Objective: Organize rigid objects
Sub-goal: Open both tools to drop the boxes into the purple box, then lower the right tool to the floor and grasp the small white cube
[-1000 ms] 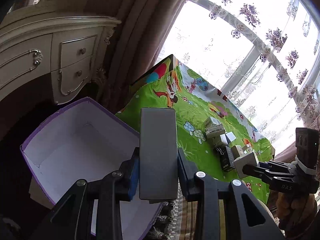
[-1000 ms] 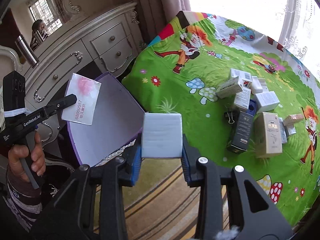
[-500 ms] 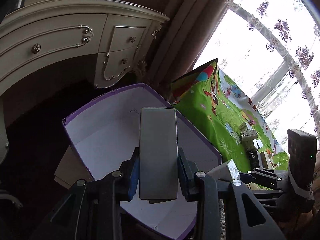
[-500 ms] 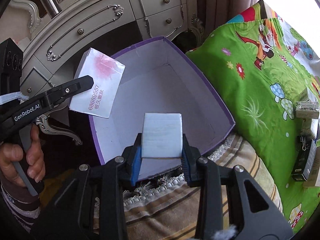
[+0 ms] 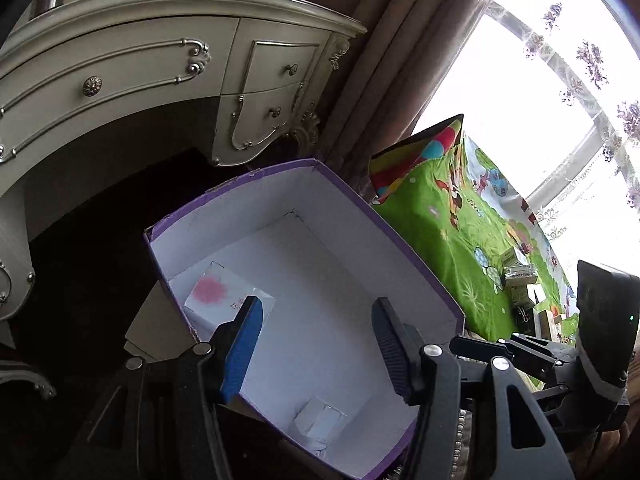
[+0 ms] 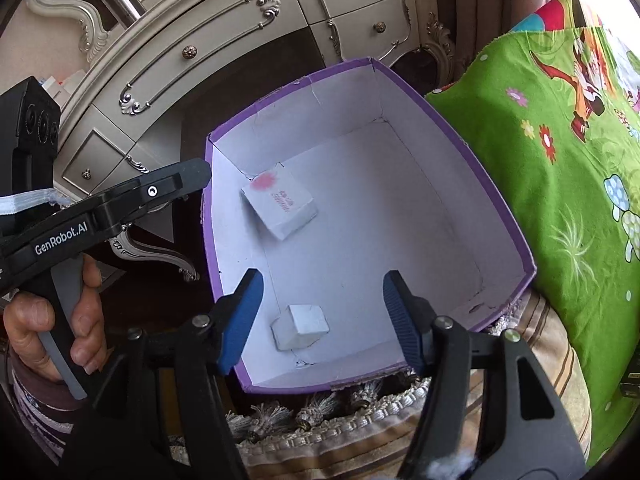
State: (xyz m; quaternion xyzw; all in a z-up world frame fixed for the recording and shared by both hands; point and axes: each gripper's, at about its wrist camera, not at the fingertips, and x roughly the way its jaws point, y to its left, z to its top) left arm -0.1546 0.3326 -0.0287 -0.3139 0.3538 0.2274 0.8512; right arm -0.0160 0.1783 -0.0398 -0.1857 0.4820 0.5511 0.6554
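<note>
- Left gripper (image 5: 316, 344): jaws have just been opening, now apart, nothing between them.
- Right gripper (image 6: 322, 320): jaws likewise just opened, empty.
- Purple box (image 6: 500, 200), centre of frame, holds two items: pink-marked carton (image 6: 280, 204) upper left inside, small white box (image 6: 300, 326) at its lower edge.
- Judged barely begun: more small boxes (image 5: 518, 276) wait on the green mat (image 6: 560, 184), right of frame.

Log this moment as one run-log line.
left gripper: jaws just opened, empty | right gripper: jaws just opened, empty | pink-marked box and white box: inside purple bin
</note>
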